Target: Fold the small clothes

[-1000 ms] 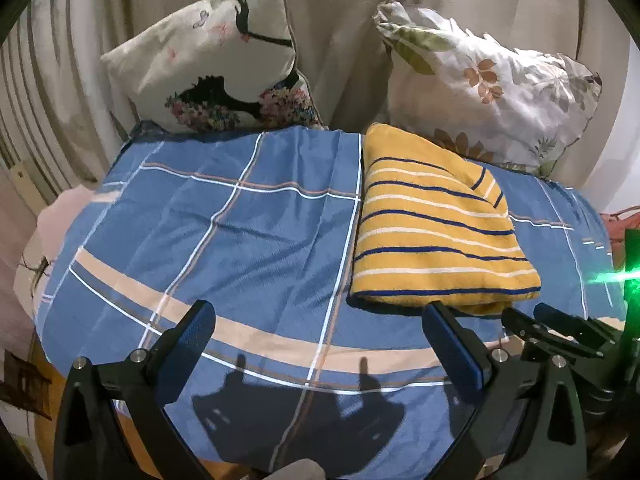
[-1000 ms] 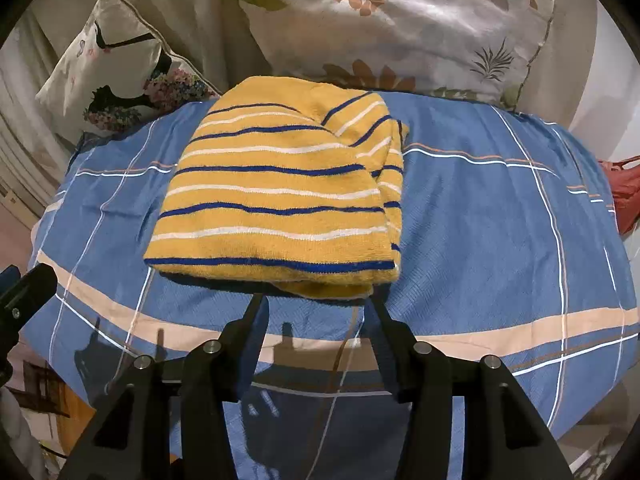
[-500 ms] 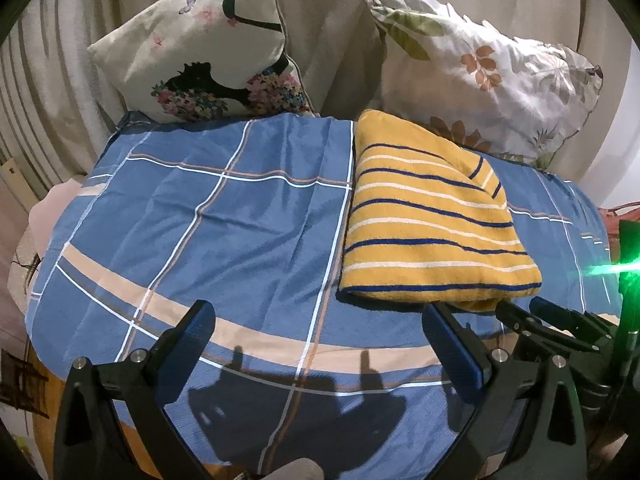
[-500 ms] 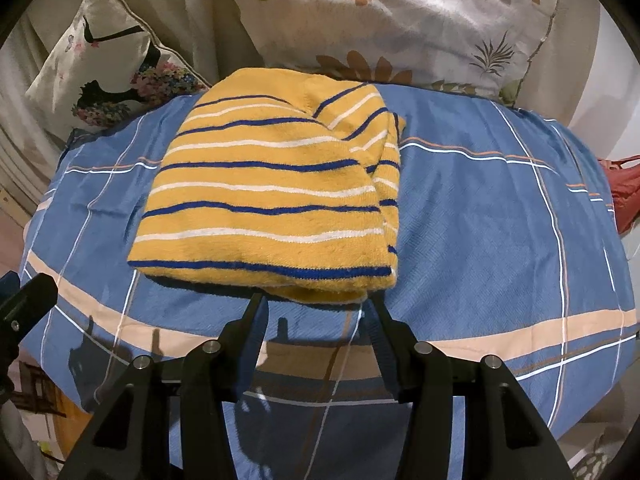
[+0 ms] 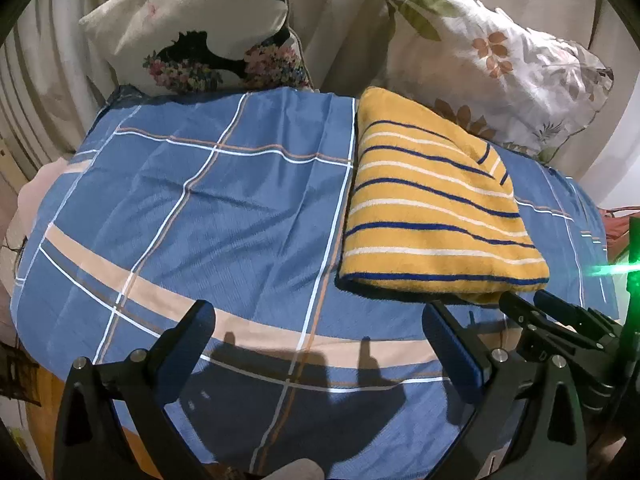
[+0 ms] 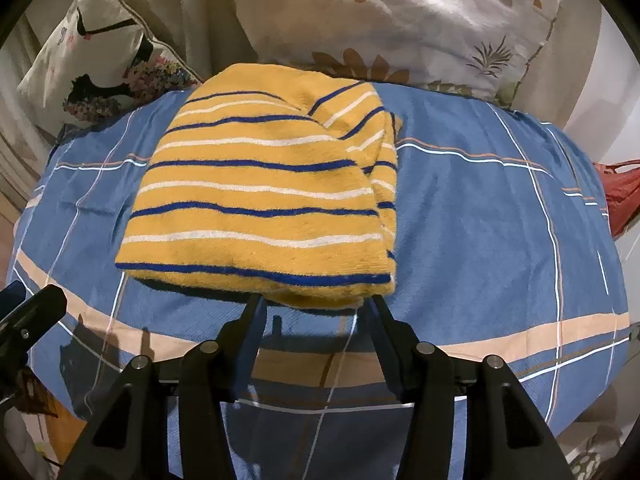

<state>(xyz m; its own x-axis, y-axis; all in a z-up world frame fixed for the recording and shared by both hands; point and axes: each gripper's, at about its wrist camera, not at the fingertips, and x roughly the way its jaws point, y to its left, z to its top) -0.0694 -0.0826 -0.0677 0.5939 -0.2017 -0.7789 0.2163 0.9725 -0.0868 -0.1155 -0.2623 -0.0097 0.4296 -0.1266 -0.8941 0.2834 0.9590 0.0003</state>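
We see a folded yellow striped garment (image 6: 260, 200) lying on a blue checked bedsheet (image 5: 200, 208), toward its far edge by two pillows (image 5: 492, 56). Our right gripper (image 6: 316, 308) hovers at the garment's near edge, fingers parted, holding nothing. Our left gripper (image 5: 320, 328) spreads wide over bare sheet, empty.

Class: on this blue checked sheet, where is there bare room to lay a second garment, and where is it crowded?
Widest bare patch: the blue checked sheet left of the folded yellow striped garment, in front of the bird-print cushion. A narrower strip lies to the garment's right. Crowded: the back edge, where the leaf-print pillow meets the garment.
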